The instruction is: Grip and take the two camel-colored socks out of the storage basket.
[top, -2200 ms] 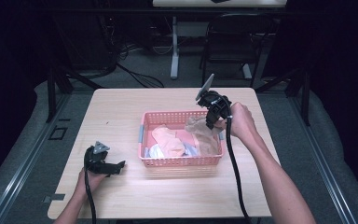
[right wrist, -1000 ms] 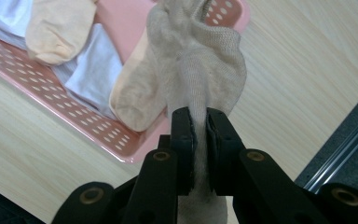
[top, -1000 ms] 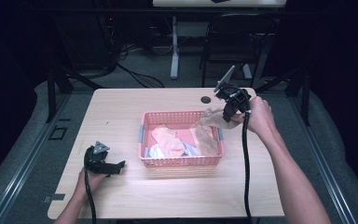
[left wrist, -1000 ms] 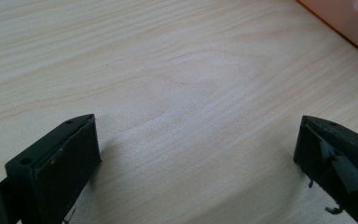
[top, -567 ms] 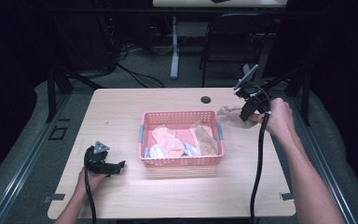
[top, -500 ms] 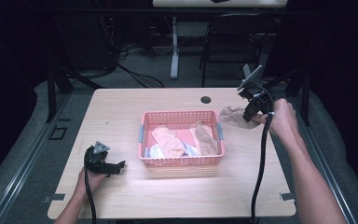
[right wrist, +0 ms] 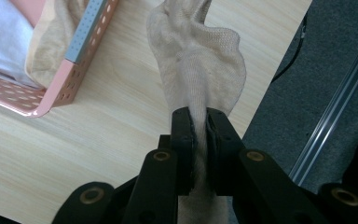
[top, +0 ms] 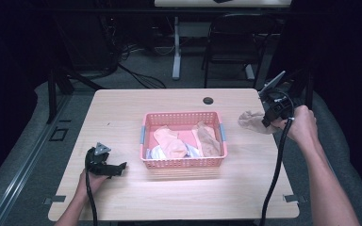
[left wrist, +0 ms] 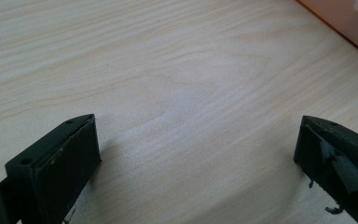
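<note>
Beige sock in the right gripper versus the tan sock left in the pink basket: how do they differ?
The beige knit sock hangs clamped in the right gripper, over the table's right edge; the tan sock lies loose inside the pink plastic basket. The beige one looks paler. Both are crumpled.

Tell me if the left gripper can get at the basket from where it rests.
Probably yes. The left gripper sits open on the table, just left of the basket, with only bare wood between them.
</note>
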